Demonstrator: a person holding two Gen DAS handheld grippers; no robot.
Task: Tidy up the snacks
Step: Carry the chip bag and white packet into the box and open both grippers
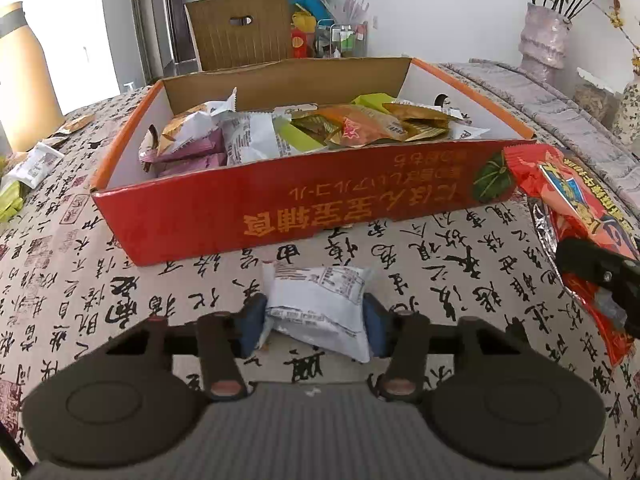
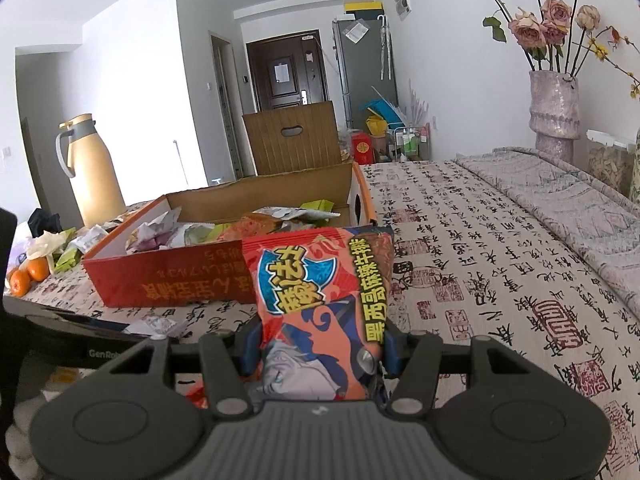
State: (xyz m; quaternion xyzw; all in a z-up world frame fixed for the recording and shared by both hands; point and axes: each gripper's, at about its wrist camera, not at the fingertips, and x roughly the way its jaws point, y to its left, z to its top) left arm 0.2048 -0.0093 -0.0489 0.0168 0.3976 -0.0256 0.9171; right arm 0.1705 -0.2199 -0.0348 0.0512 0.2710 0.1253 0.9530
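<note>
Working across the cloth-covered worktop, we keep the red cardboard box open-topped and central so snacks drop in over its low front wall. Our right gripper clamps the red snack bag upright near the box's right corner; our left gripper squeezes the white packet, with bare cloth between it and the box.

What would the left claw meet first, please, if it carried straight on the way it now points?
Most likely the red near wall of the cardboard box, which stands across its path. The left claw is shut on a white snack packet, so that packet would probably touch first.
</note>
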